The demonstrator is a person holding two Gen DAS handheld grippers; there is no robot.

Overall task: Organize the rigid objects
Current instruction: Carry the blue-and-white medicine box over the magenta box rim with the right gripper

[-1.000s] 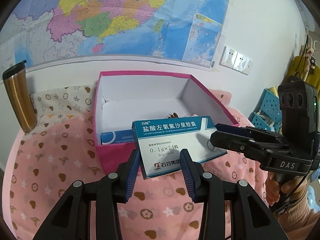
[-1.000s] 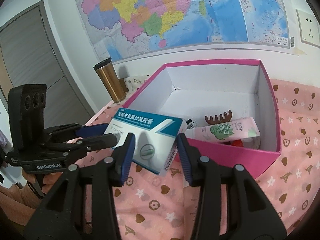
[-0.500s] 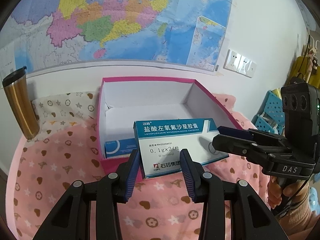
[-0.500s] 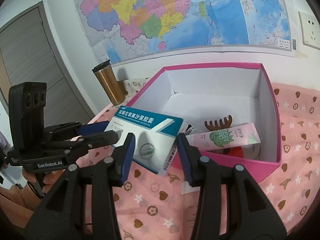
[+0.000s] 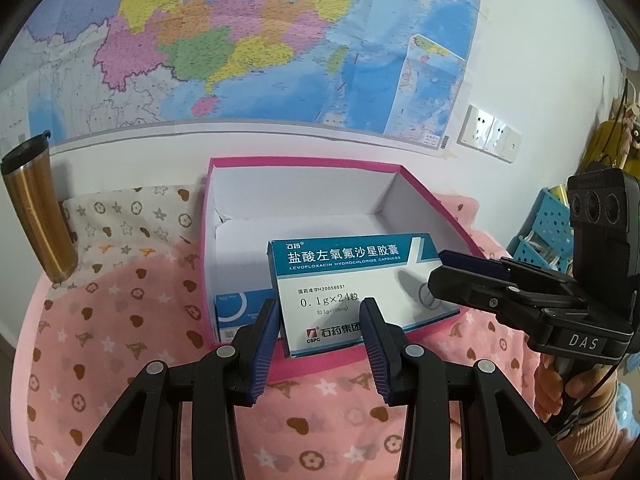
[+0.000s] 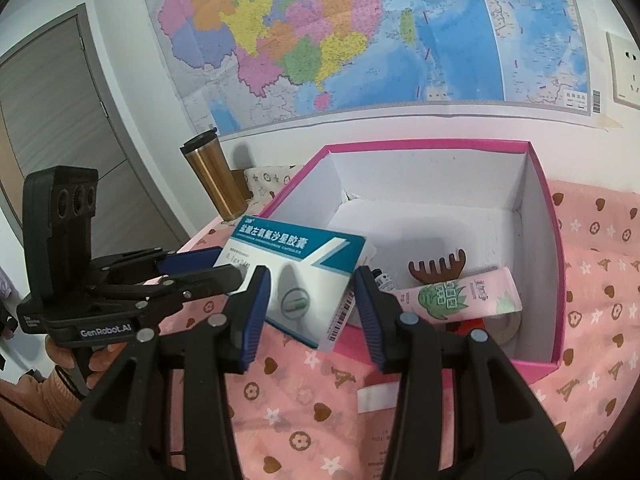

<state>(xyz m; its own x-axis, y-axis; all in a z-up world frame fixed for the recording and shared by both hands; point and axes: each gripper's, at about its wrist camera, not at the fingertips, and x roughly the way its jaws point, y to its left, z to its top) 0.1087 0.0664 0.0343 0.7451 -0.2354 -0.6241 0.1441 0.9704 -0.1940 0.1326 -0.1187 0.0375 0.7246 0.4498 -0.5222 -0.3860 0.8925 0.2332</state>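
Pink patterned cloth carries the pink box (image 5: pixel 304 164), over whose near wall both the left gripper (image 5: pixel 320 320) and right gripper (image 6: pixel 312 284) pinch the medicine carton (image 5: pixel 352 284); lower it level before letting go.

Glossy cardboard medicine box (image 5: pixel 352 292), brushed-metal tumbler (image 5: pixel 36 216)

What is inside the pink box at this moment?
In the pink box: a brown comb, a pink tube, and a blue-white carton at its near left corner. The medicine box held over it covers part of the floor.
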